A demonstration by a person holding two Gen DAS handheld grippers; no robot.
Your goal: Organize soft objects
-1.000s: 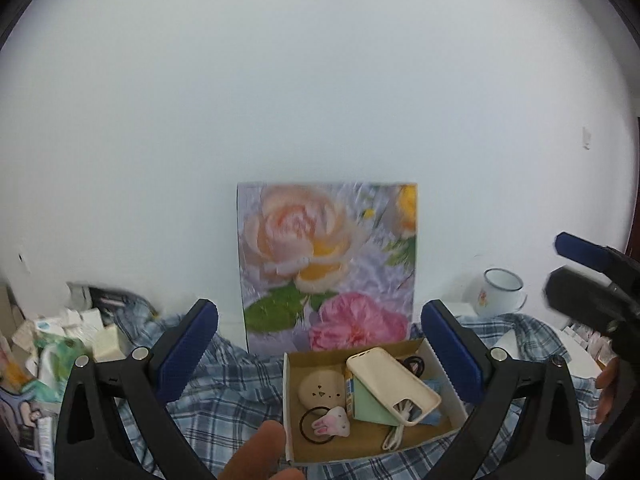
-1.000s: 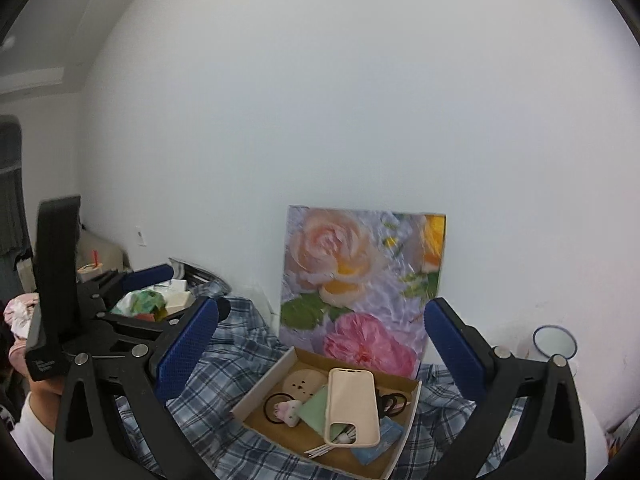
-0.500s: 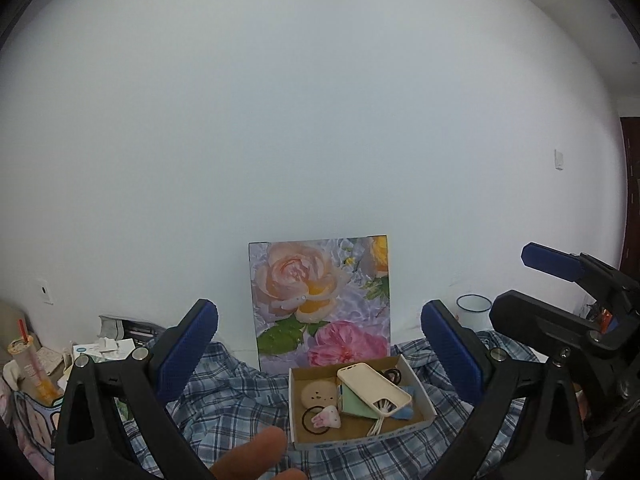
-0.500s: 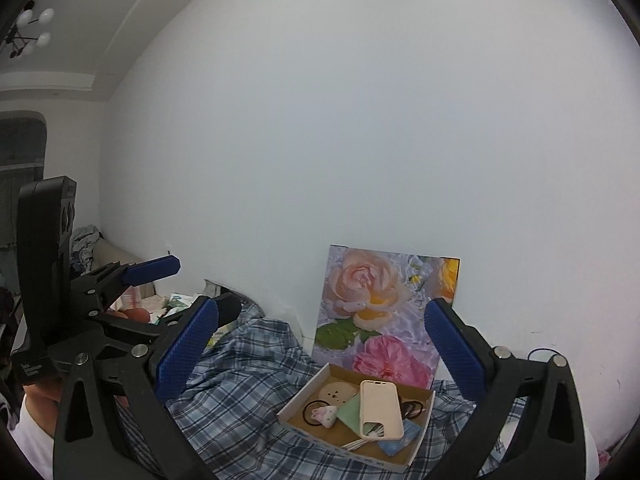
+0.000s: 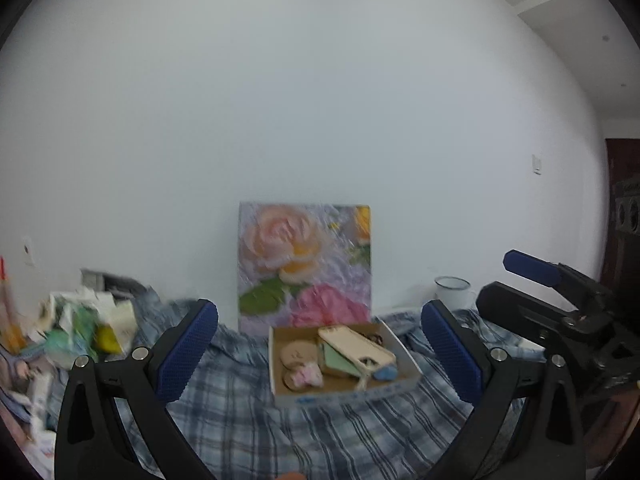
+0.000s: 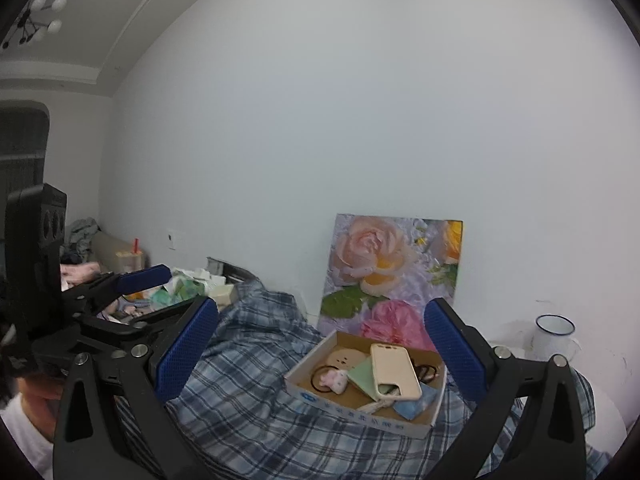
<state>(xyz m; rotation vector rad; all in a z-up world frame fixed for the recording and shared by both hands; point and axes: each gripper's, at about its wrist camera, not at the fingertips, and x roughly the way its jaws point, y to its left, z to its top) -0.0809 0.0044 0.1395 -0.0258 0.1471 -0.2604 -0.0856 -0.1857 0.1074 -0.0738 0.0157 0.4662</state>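
Note:
A shallow cardboard box (image 5: 407, 361) (image 6: 304, 394) sits on a blue plaid cloth (image 5: 240, 412) (image 6: 248, 404). In it lie a cream phone case (image 5: 356, 346) (image 6: 394, 370), a green case (image 5: 334, 358) (image 6: 362, 376), a round beige pad (image 5: 294, 353) (image 6: 342, 359), a pink-and-white soft toy on a black hair tie (image 5: 306, 374) (image 6: 334, 380) and a blue cloth piece (image 6: 414, 402). My left gripper (image 5: 320, 356) is open and empty, back from the box. My right gripper (image 6: 320, 356) is open and empty, also back from it.
A flower painting (image 5: 304, 268) (image 6: 394, 276) leans on the white wall behind the box. A white enamel mug (image 5: 452, 292) (image 6: 554, 336) stands at the right. A pile of packets and clutter (image 5: 80, 320) (image 6: 188, 286) lies at the left.
Both grippers pulled up and back from the box over the last second, then the left one moved a little closer. Both stayed open and empty.

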